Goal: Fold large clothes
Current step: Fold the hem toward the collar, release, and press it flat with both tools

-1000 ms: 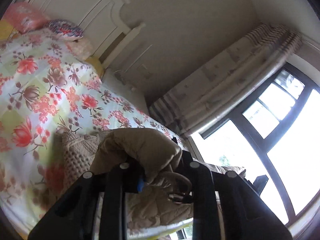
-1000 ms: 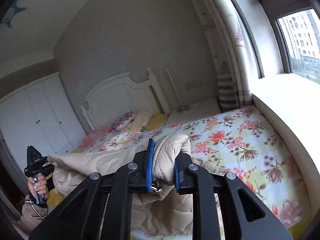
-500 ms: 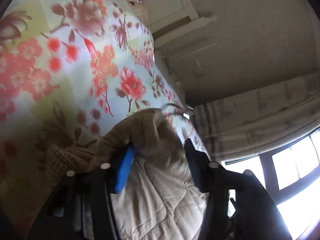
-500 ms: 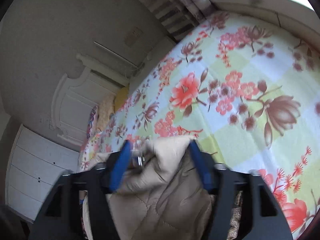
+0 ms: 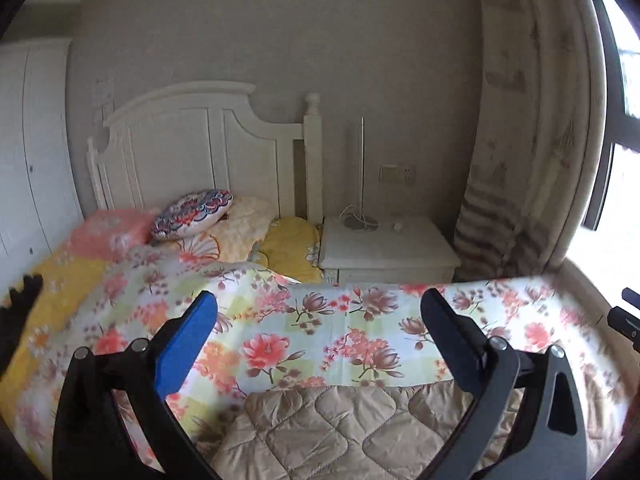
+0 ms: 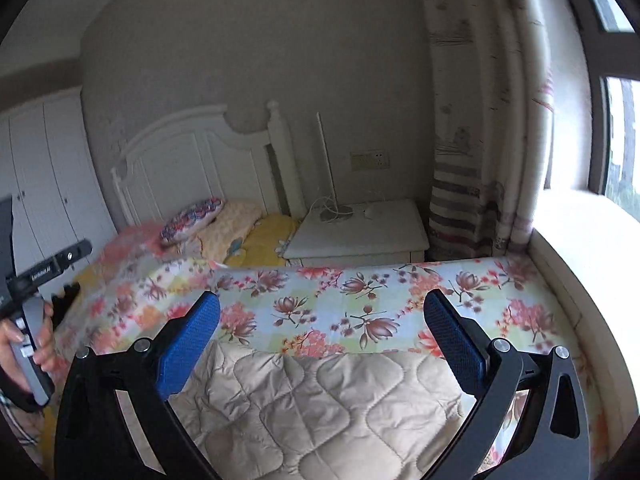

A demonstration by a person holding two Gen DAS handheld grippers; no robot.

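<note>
A beige quilted garment [image 5: 344,432] lies flat on the floral bedspread [image 5: 320,332], below and between my fingers; it also shows in the right wrist view [image 6: 312,412]. My left gripper [image 5: 318,344] is open and empty, held above the garment's far edge. My right gripper [image 6: 322,344] is open and empty, also above the garment. The left gripper's handle, held in a hand, shows at the left edge of the right wrist view [image 6: 32,320].
Pillows [image 5: 192,212] and a white headboard [image 5: 192,148] stand at the bed's head. A white nightstand [image 5: 384,248] with a lamp is beside it. A curtain [image 5: 520,160] and window ledge [image 6: 580,256] are at the right, a wardrobe [image 6: 48,184] at the left.
Both grippers held folds of the beige garment one second ago. Both have opened, let it go onto the bed and pulled back and up.
</note>
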